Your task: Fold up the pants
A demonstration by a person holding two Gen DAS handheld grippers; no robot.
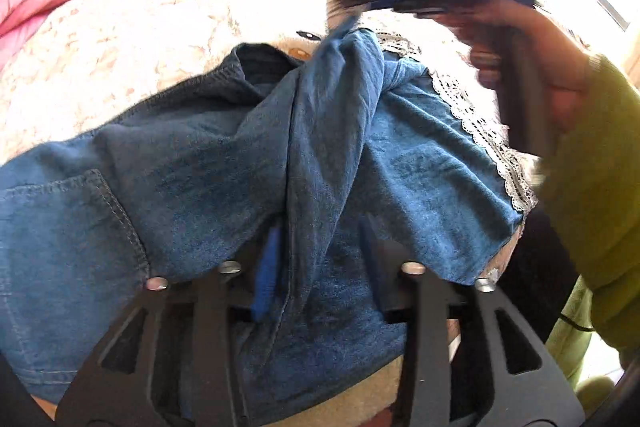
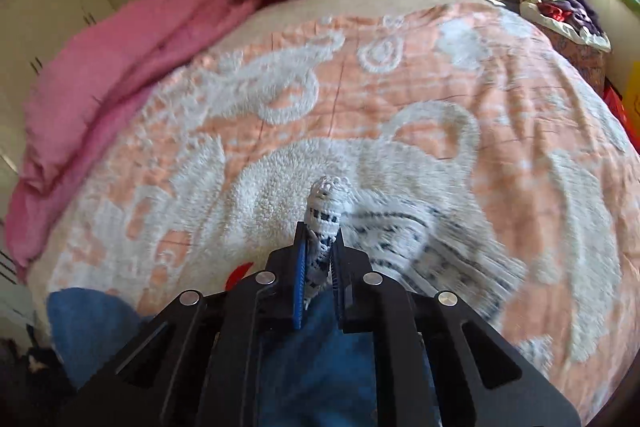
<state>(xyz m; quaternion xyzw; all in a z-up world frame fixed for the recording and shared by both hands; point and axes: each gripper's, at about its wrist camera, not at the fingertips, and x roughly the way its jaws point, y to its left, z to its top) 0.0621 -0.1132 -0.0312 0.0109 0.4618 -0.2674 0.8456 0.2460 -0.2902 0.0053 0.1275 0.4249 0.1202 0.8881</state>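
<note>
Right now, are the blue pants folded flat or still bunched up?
Bunched up: the blue pants lie crumpled on the bedspread, one leg twisted across, its lace hem pinched in the right tool.

The pants are blue denim, soft-looking, with a white lace trim along the hem of one leg. They're lying crumpled on the peach-and-white fleece blanket, not flat at all. One leg is lifted up into a ridge running diagonally across the rest of the fabric. A stitched pocket edge shows on the near-left part. The lace trim sits at the far-right side of the heap, and a bunched bit of it is raised above the blanket.
</note>
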